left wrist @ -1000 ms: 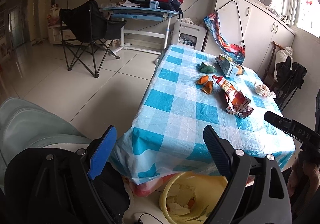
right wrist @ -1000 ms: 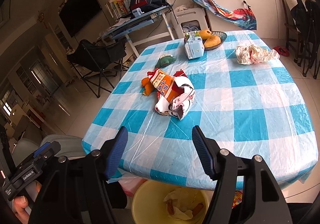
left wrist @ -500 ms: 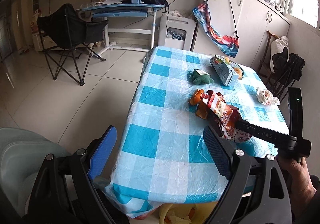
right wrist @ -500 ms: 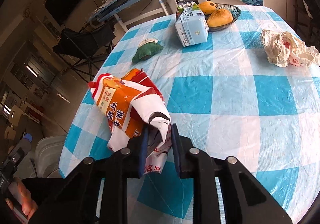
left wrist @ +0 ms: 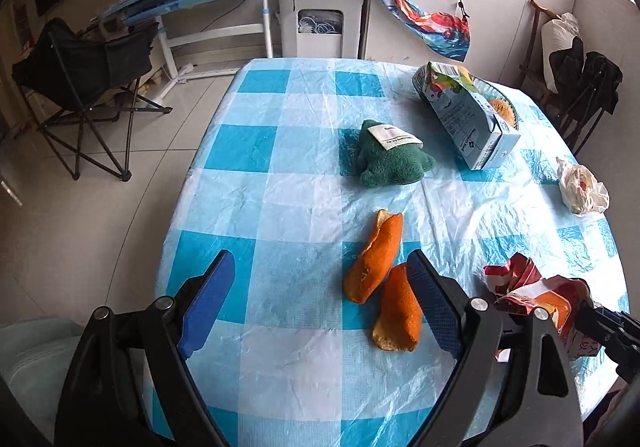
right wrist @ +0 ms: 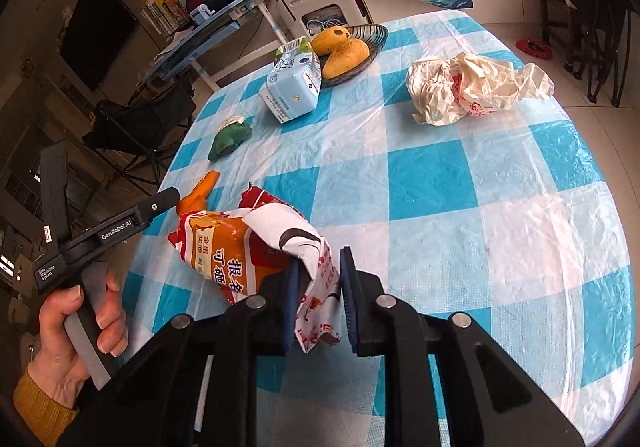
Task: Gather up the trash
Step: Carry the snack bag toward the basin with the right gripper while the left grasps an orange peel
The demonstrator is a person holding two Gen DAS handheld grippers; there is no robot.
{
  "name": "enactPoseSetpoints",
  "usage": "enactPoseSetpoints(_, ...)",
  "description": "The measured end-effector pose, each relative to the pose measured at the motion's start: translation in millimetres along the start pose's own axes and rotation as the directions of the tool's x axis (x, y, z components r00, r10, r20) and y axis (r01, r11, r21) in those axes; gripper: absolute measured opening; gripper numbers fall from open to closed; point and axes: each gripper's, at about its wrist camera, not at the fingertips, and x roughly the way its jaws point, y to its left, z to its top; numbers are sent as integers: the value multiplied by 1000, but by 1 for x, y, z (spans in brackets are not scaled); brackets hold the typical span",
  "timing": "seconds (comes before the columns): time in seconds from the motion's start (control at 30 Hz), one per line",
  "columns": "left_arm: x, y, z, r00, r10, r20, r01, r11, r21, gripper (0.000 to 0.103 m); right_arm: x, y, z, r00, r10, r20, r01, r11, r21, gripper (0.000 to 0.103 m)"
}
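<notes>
Blue-and-white checked plastic covers the bench [left wrist: 256, 207], and I have both tools low over its near end. My left gripper [left wrist: 320, 287] has its jaws spread wide with nothing between them; two strips of orange peel [left wrist: 376, 259] lie on the cloth just inside the right-hand finger, the nearer strip partly behind that finger's tip. My right gripper [right wrist: 318, 287] has a crumpled snack bag [right wrist: 240, 247], orange, red and white, bunched between its pads; the jaws are opening at this moment, and there is a small gap at the right pad while the bag's white end lies against the left one. The rest of the bag rests on the bench, beside the peel. Further out sit a green plush toy [left wrist: 384, 159] with a white label, then a pale blue carton [right wrist: 292, 87] lying on its side against a dark bowl [right wrist: 372, 39] with two yellow fruits [right wrist: 346, 55]. A scrunched white plastic bag [right wrist: 472, 83] lies well apart to the right. In the right view my left hand [right wrist: 80, 331] grips the other tool's handle, a mustard sleeve at the wrist.
</notes>
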Motion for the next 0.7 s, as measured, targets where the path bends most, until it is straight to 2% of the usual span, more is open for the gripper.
enactPoseSetpoints(0.03, 7, -7, 2, 1000, 0, -12, 0, 1000, 20, 82, 5, 1, 1, 1000, -3, -9, 3, 1000, -2, 50)
enactPoseSetpoints(0.13, 21, -19, 7, 999, -9, -34, 11, 999, 50, 71, 12, 5, 1, 1000, -5, -17, 4, 1000, -22, 50)
enactPoseSetpoints(0.17, 25, -20, 8, 999, -19, -41, 21, 999, 48, 62, 13, 8, 2, 1000, -10, -21, 9, 999, -37, 50)
enactPoseSetpoints(0.2, 27, -21, 8, 999, -22, -46, 25, 999, 45, 53, 17, 10, 2, 999, 1, -41, -3, 999, -50, 49)
enactPoseSetpoints(0.23, 27, -22, 8, 999, -10, -39, 12, 998, 56, 46, 17, 14, 2, 999, -3, -46, 0, 998, -69, 37)
enactPoseSetpoints(0.27, 26, -23, 8, 999, -20, -40, 23, 998, 65, 32, 20, 18, 0, 998, -2, -66, -4, 996, -91, 34)
enactPoseSetpoints(0.3, 25, -23, 9, 999, -31, -44, 34, 997, 66, 21, 22, 23, -1, 997, -13, -71, 5, 993, -117, 25)
enactPoseSetpoints(0.37, 23, -16, 9, 997, -58, -49, 59, 997, 39, 16, 25, 29, -4, 997, -6, -82, -6, 989, -148, 19)
enactPoseSetpoints(0.5, 10, 12, 7, 991, -129, -25, 126, 988, -88, 15, 18, 35, -4, 998, 5, -56, -15, 984, -179, 14)
enactPoseSetpoints(0.7, -37, 45, 0, 979, -183, 90, 197, 964, -181, 15, -5, 33, 1, 999, 37, 29, -33, 988, -148, 13)
